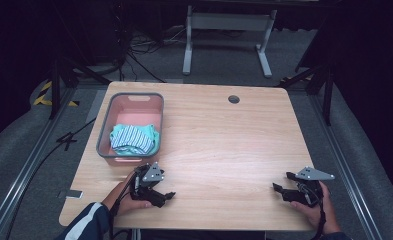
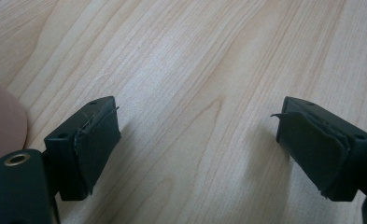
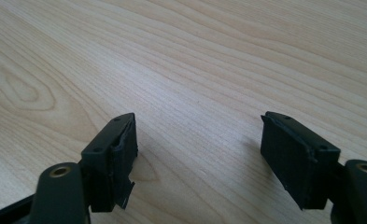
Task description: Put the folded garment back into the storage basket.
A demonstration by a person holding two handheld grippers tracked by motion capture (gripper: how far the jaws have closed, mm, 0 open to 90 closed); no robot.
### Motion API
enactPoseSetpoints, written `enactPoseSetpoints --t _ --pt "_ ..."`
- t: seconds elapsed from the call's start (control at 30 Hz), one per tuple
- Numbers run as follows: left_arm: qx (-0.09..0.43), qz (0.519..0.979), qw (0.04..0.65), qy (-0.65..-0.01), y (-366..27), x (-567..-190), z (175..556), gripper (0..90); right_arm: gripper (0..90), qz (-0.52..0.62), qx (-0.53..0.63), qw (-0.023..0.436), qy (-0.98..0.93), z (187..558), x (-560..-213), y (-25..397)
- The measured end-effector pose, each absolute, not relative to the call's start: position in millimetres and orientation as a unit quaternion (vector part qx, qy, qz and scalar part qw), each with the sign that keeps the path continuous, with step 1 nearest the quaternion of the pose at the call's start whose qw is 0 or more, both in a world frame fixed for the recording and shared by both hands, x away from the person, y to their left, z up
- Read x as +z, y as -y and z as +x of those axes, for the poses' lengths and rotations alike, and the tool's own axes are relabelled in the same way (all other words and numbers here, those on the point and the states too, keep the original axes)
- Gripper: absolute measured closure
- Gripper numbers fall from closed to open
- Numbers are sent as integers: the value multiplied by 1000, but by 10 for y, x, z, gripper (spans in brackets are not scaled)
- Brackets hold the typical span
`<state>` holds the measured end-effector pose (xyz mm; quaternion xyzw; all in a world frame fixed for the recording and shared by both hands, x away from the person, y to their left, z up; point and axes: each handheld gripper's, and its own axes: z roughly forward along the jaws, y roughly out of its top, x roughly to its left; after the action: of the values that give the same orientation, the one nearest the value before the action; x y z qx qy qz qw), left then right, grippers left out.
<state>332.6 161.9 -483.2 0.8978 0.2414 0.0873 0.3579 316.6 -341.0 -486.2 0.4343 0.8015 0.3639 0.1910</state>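
A grey-rimmed pink basket (image 1: 106, 125) stands at the table's left side with a folded striped teal and white cloth (image 1: 133, 138) inside it. My left gripper (image 1: 165, 196) rests near the table's front edge, just in front of the basket, held by a hand in a striped sleeve. In its own view the left gripper (image 2: 197, 140) stands open over bare wood, with a pink corner of the basket (image 2: 1, 126) at the left. My right gripper (image 1: 280, 190) lies at the front right, and in its own view the right gripper (image 3: 200, 149) is open with nothing between its pads.
The wooden table (image 1: 219, 145) has a round cable hole (image 1: 233, 99) near its back edge. Behind the table a white metal frame (image 1: 229, 30) stands on grey carpet, with cables on the floor. Black tripod legs stand at both sides.
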Motion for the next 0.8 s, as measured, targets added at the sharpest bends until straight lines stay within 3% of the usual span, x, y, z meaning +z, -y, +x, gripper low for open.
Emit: enactPoseSetpoints --t 0.8 --pt "85 898 359 -239 -1619 -4833 3337 125 273 435 364 190 -801 3179 -4862 3407"
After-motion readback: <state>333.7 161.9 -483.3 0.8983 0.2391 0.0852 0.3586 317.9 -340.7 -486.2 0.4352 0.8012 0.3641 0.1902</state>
